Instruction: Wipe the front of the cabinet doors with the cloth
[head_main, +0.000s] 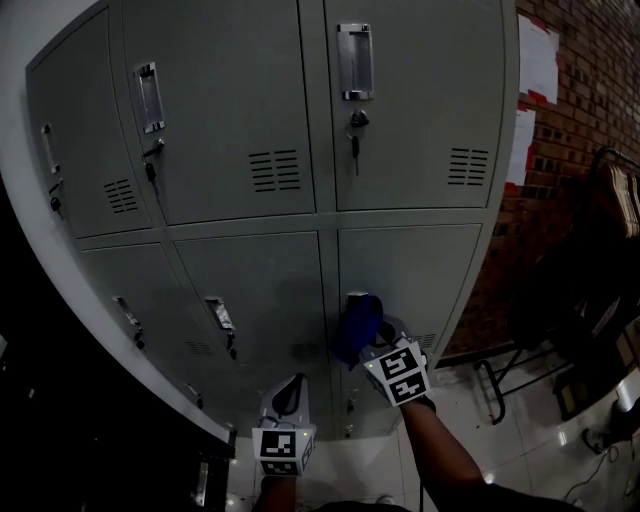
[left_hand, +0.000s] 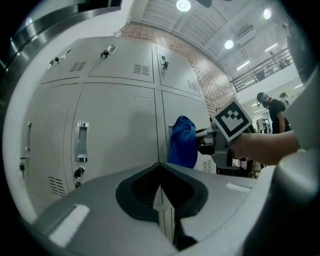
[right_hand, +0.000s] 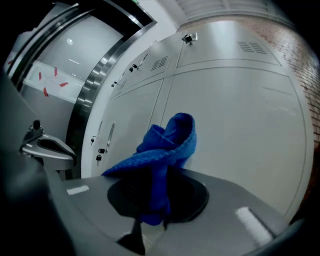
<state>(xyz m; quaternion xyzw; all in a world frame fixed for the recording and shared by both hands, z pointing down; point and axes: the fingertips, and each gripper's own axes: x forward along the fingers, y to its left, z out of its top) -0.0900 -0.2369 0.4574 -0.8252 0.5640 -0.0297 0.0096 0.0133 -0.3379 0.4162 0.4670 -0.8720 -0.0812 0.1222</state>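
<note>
Grey metal cabinet (head_main: 250, 100), two tiers of doors seen in the head view, each upper door fitted with a recessed handle (head_main: 354, 60), a hanging key (head_main: 354, 135) and a block of vent slots (head_main: 274, 170). Blue cloth (head_main: 358, 325) (left_hand: 182, 142) (right_hand: 165, 150), bunched and folded, is clamped between the closed jaws of the right gripper (head_main: 375, 342) (right_hand: 150, 210); one end stands up above the jaws and the other hangs down between them. The cloth is held at the lower right door (head_main: 420, 270), close to that door's left edge and over its handle area; whether cloth and door are actually touching cannot be told. The right gripper is carried on a bare forearm (head_main: 445, 450) reaching in from the lower edge of the head view. Left gripper (head_main: 290, 388) (left_hand: 161, 192) is held lower and to the left, in front of the middle lower door (head_main: 265, 290) and apart from it; its jaws are brought together at the tips with nothing between them. In the left gripper view the cloth and the right gripper are seen just to the right of the seam between two doors. Brick wall (head_main: 590, 100) is noted to the right of the cabinet, with white paper sheets (head_main: 538, 60) fixed to it. Glossy pale floor (head_main: 520, 440) lies below.
</note>
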